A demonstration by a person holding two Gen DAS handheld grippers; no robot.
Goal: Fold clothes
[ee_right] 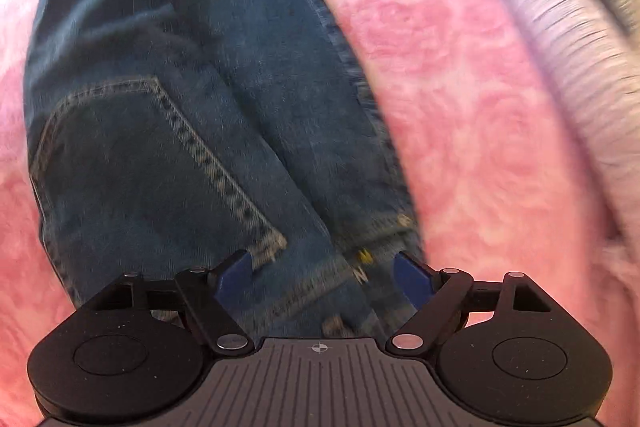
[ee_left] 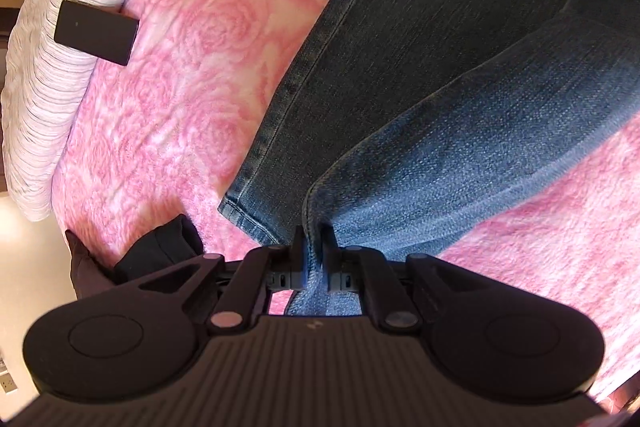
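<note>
The left gripper [ee_left: 314, 241] is clamped on a bunched fold of the jeans [ee_left: 460, 75] at a leg end, denim pinched between its fingers. The other leg's hem [ee_left: 248, 217] lies flat just left of the grip, on the pink blanket [ee_left: 192, 47]. From there both legs run up and to the right across the bed. Bare blanket spreads to the left and to the lower right. A dark cloth [ee_left: 160, 255] sits close at the gripper's left, and a black box [ee_left: 96, 31] lies farther off where the blanket meets a striped white cover [ee_left: 48, 75].

The right gripper [ee_right: 322, 267] is spread wide over the waist end, its blue fingers [ee_right: 236, 275] straddling denim beside the back pocket [ee_right: 140, 167]; this view is blurred. Blanket lies on both sides of the jeans here, the cover's edge at far right.
</note>
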